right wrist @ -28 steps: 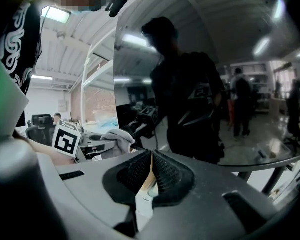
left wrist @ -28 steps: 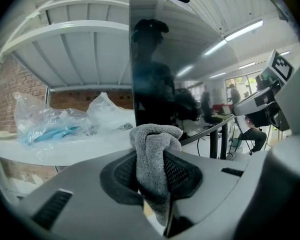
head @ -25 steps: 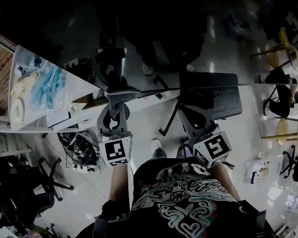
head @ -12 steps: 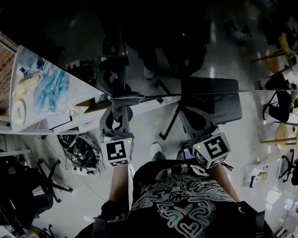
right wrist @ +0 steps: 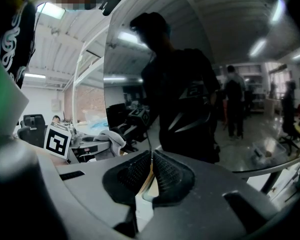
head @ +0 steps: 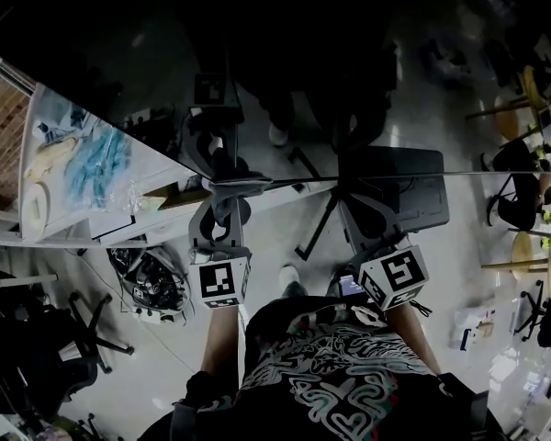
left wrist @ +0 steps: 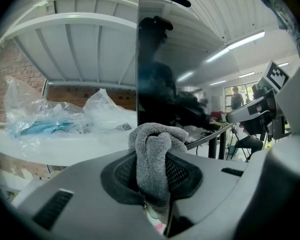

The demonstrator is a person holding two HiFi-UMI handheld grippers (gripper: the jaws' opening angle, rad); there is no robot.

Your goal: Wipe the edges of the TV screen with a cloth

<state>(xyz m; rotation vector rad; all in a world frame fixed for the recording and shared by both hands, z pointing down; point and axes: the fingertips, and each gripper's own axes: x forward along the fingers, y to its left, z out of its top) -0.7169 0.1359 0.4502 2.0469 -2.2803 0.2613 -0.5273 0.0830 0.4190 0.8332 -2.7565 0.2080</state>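
The TV screen [head: 285, 81] is a dark, mirror-like panel; its thin edge [head: 459, 173] runs across the middle of the head view. My left gripper [head: 220, 200] is at that edge, shut on a grey cloth [left wrist: 157, 139]. The bunched cloth sticks up between the jaws against the screen [left wrist: 160, 59]. To its right, my right gripper [head: 351, 196] is closed on the thin rim of the panel [right wrist: 190, 59], pads [right wrist: 165, 169] together. The right gripper view also shows the left gripper and its cloth [right wrist: 112, 138].
A white table [head: 119, 219] with clear plastic bags [left wrist: 50, 119] and blue items stands at the left. Black office chairs [head: 37, 338] and stools [head: 523, 246] stand on the floor around me. People [left wrist: 236, 98] stand far off.
My left gripper with the cloth has shifted slightly right along the screen's edge. The right gripper has stayed where it was.
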